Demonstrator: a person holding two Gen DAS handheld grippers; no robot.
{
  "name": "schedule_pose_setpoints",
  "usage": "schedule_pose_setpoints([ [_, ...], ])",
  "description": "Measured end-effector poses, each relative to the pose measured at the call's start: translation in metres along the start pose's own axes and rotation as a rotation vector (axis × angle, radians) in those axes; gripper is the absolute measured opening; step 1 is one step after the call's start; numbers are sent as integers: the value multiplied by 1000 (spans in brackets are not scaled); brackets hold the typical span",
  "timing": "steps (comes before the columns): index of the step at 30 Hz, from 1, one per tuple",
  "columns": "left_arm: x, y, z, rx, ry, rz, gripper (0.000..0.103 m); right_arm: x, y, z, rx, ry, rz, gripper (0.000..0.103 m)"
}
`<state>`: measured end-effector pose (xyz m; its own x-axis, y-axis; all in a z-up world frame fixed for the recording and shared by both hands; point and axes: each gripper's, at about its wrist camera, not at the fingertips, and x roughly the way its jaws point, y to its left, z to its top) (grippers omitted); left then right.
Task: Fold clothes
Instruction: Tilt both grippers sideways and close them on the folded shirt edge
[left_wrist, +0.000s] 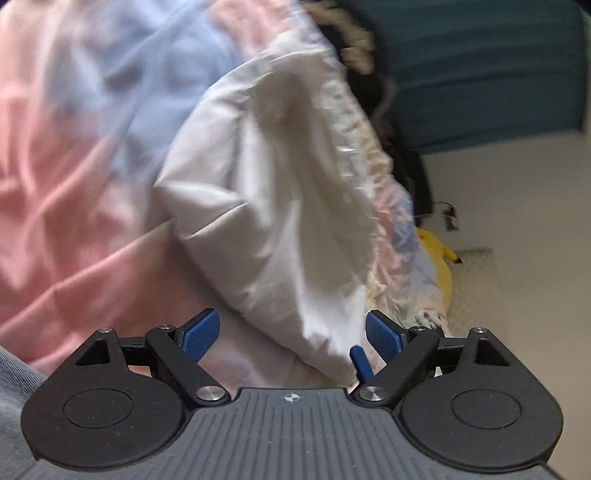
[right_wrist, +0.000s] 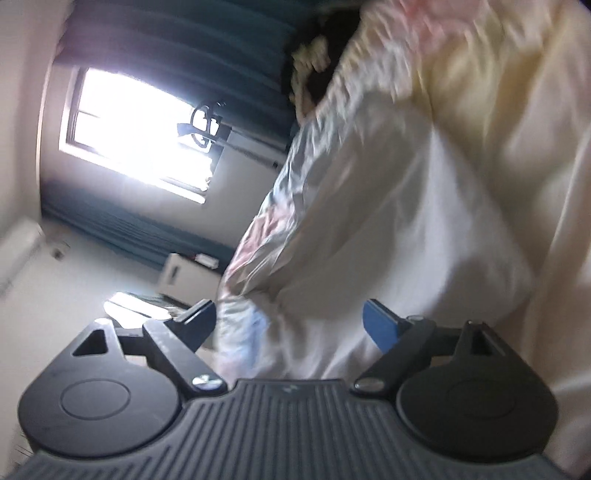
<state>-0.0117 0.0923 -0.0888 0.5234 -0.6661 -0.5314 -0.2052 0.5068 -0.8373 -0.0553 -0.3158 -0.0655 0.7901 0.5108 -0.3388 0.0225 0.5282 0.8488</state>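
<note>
A white garment (left_wrist: 273, 206) lies bunched on a pastel pink, blue and yellow bedspread (left_wrist: 66, 177); both views are tilted and blurred. My left gripper (left_wrist: 291, 334) is open, its blue pads (left_wrist: 201, 332) wide apart, and the lower end of the white garment reaches down between them. My right gripper (right_wrist: 290, 325) is open too, with the white garment (right_wrist: 406, 240) filling the space in front of and between its fingers. Neither gripper is closed on the cloth.
A crumpled pastel edge of bedding (right_wrist: 266, 221) runs beside the garment. A bright window (right_wrist: 136, 133) with dark teal curtains (right_wrist: 177, 48), a white wall (left_wrist: 517, 221), a yellow plush toy (left_wrist: 439, 258) and a dark pile of clothes (left_wrist: 373, 96) are behind.
</note>
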Motion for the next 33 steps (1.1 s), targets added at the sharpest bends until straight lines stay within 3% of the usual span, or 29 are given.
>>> schedule_pose_setpoints([
  [4,22,11,7,-90,14,22,87,5,-9,-5,85,17,-9,88],
  [8,27,22,17,-185,-77,-1,81,9,-18,-10,170,33,-17,88],
  [11,28,27,23,-209,-90,-18,69,13,-25,-14,234,45,-24,87],
  [15,28,26,26,-189,-103,3,35,17,-34,-19,320,62,-33,85],
  [18,25,26,28,-188,-121,-40,21,21,-40,-22,384,74,-39,79],
  [21,24,28,26,-180,-141,-55,18,22,-46,-23,434,79,-51,69],
  [27,23,32,27,-201,-150,-89,18,6,-35,-3,346,-20,-116,59],
  [31,27,34,30,-202,-142,-92,19,9,-31,-1,295,-57,-165,23],
  [33,28,32,32,-188,-153,-89,19,8,-26,2,257,-73,-153,21],
])
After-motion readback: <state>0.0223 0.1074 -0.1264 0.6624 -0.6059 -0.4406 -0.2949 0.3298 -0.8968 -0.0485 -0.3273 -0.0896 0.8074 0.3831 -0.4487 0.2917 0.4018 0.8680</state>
